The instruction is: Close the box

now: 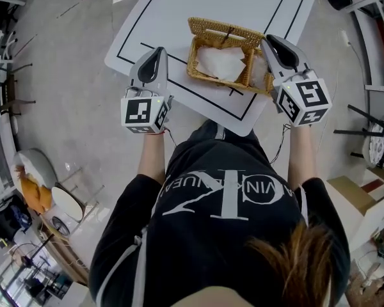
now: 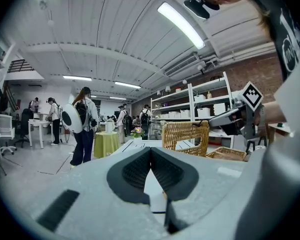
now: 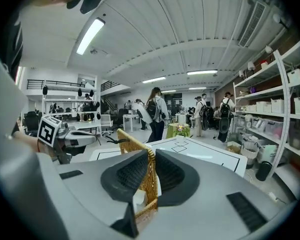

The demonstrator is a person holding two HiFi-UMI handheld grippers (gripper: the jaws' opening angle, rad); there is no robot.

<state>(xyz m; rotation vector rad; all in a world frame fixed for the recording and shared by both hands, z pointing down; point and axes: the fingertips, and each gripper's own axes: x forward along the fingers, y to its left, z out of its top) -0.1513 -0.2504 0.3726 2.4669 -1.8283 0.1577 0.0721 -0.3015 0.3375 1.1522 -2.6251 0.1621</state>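
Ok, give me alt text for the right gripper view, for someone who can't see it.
The right hand-held gripper is clamped on an upright wicker flap of the box. Beyond lies a white table marked with black lines, in a large room with shelves and people standing.

Head cam overhead, steeply down, desk [image 1: 179,18] at 12 o'clock, left gripper view low, approx level, wicker box [image 2: 185,136] ahead at 1 o'clock, right gripper view v. close on it, all 3 share box
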